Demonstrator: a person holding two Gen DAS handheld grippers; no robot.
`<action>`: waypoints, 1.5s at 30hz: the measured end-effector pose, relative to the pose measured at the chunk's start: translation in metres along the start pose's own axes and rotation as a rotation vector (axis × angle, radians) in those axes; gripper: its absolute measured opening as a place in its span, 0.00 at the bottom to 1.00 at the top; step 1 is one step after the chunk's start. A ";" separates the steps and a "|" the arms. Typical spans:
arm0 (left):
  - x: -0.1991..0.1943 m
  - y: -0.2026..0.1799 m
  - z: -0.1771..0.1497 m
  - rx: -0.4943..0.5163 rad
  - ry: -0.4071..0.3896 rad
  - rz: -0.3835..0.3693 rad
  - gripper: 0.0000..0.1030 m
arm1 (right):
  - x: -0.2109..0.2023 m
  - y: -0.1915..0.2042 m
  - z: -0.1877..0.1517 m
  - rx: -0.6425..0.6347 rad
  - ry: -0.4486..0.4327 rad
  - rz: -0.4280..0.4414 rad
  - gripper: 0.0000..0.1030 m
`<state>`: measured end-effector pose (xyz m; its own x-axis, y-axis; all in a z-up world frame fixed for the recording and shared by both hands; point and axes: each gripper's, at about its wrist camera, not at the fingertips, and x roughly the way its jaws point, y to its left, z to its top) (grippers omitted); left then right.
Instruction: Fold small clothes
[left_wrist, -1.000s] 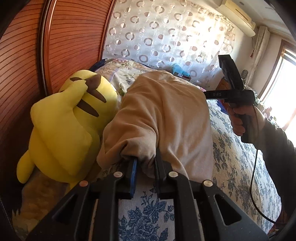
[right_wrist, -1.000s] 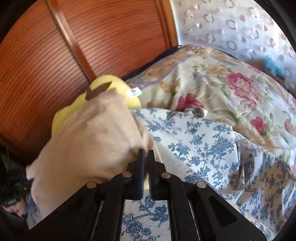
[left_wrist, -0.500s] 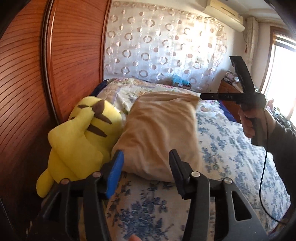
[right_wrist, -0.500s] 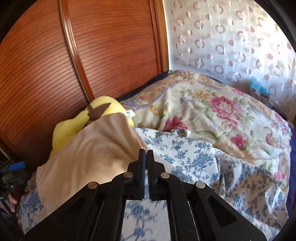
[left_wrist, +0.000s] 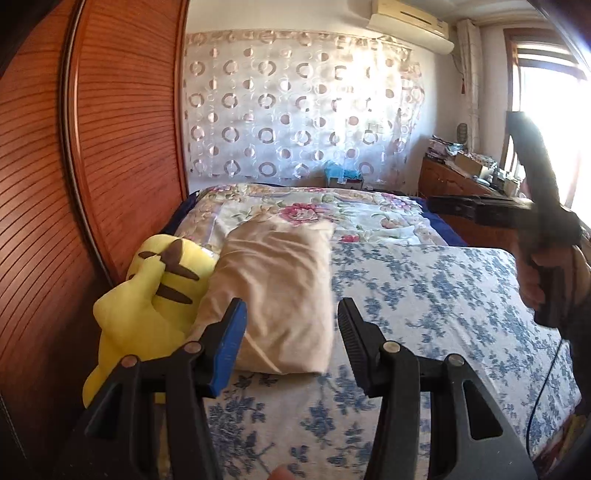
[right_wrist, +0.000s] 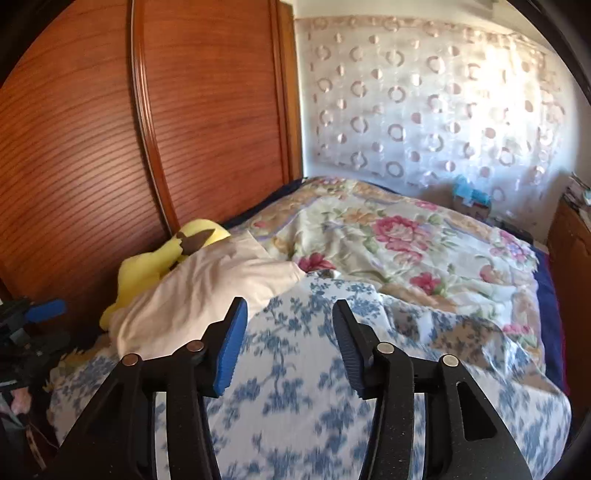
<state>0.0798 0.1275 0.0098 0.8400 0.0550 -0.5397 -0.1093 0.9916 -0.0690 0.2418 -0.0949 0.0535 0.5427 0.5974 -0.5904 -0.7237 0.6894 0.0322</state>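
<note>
A folded beige garment (left_wrist: 277, 291) lies on the blue-flowered bedsheet (left_wrist: 424, 295), leaning against a yellow plush toy (left_wrist: 155, 295). It also shows in the right wrist view (right_wrist: 199, 291). My left gripper (left_wrist: 291, 325) is open and empty, held just in front of the garment's near edge. My right gripper (right_wrist: 286, 325) is open and empty above the sheet, to the right of the garment. The right gripper's body also shows in the left wrist view (left_wrist: 532, 210), raised at the right.
A wooden wardrobe (left_wrist: 92, 147) stands along the bed's left side. A floral quilt (right_wrist: 406, 251) covers the far half of the bed. A dresser (left_wrist: 461, 177) with clutter stands at the far right by the window.
My left gripper let go of the garment, opened and pulled back. My right gripper opened and also drew back. The garment now rests folded on the bed.
</note>
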 end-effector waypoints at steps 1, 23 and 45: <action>-0.002 -0.005 0.000 0.005 -0.003 -0.006 0.49 | -0.010 0.000 -0.005 0.007 -0.009 -0.007 0.52; -0.048 -0.115 0.007 0.096 -0.068 -0.098 0.49 | -0.210 0.001 -0.108 0.175 -0.187 -0.309 0.85; -0.068 -0.130 0.006 0.102 -0.074 -0.105 0.50 | -0.251 -0.008 -0.137 0.241 -0.225 -0.388 0.85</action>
<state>0.0400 -0.0047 0.0601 0.8814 -0.0453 -0.4702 0.0331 0.9989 -0.0342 0.0529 -0.3062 0.0911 0.8495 0.3341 -0.4083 -0.3464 0.9370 0.0460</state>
